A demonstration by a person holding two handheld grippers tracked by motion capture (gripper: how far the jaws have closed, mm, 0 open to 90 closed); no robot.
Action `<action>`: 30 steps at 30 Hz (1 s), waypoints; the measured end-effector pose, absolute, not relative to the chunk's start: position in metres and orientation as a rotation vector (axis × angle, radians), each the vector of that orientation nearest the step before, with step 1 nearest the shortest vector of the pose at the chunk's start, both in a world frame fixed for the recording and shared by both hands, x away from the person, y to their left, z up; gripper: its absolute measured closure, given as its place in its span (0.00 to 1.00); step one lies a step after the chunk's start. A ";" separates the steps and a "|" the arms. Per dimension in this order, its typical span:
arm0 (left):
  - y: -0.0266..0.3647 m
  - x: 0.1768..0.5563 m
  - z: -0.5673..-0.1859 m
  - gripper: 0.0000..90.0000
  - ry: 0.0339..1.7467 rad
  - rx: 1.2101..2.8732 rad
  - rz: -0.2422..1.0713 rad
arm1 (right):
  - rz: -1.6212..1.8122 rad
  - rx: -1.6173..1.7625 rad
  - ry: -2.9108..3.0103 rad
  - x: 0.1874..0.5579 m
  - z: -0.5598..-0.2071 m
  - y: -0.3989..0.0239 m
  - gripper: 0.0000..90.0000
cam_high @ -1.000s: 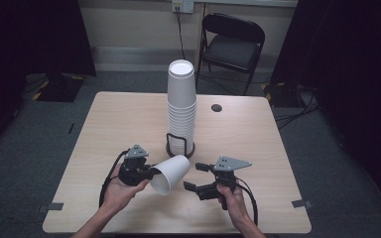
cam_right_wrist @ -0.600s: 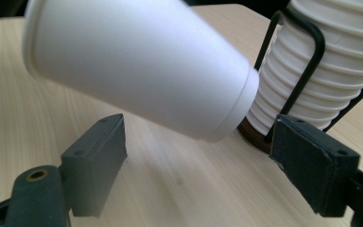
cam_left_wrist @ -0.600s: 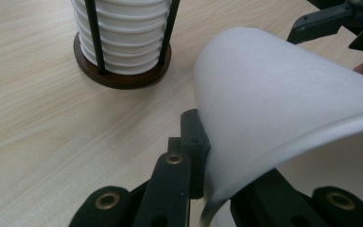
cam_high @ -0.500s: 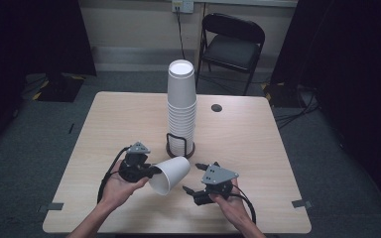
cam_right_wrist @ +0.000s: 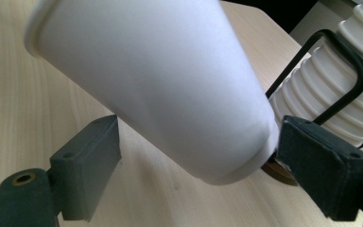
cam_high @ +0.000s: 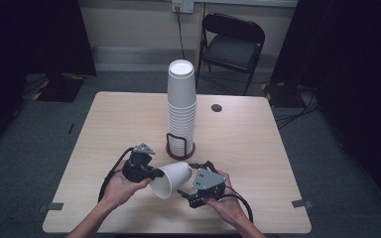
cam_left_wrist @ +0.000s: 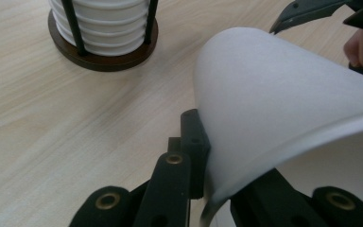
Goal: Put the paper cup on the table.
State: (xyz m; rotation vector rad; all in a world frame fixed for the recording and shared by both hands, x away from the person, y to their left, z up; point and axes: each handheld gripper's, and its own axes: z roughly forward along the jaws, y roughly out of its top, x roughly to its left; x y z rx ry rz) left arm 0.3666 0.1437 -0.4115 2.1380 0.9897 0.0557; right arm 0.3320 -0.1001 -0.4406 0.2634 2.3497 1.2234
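Surfaces as I see them from the remote station.
White cup: matt, smooth paper. Table: pale wood-grain, satin. Cup stack: ribbed white paper. Holder: dark wood base, black metal rods. Left gripper: matt black plastic.

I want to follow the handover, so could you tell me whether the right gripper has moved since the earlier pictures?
Yes. The right gripper has shifted left, toward the held cup, nearer under the cup stack.

Your left gripper view cuts the white cup off at right and bottom edges (its mouth unseen). The cup stack loses its top there. Whether your right gripper's pads touch the cup base is unclear.
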 end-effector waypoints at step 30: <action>0.122 0.381 -0.397 0.98 0.958 2.312 -0.045 | 1.107 0.207 2.342 0.331 -0.448 -0.069 0.08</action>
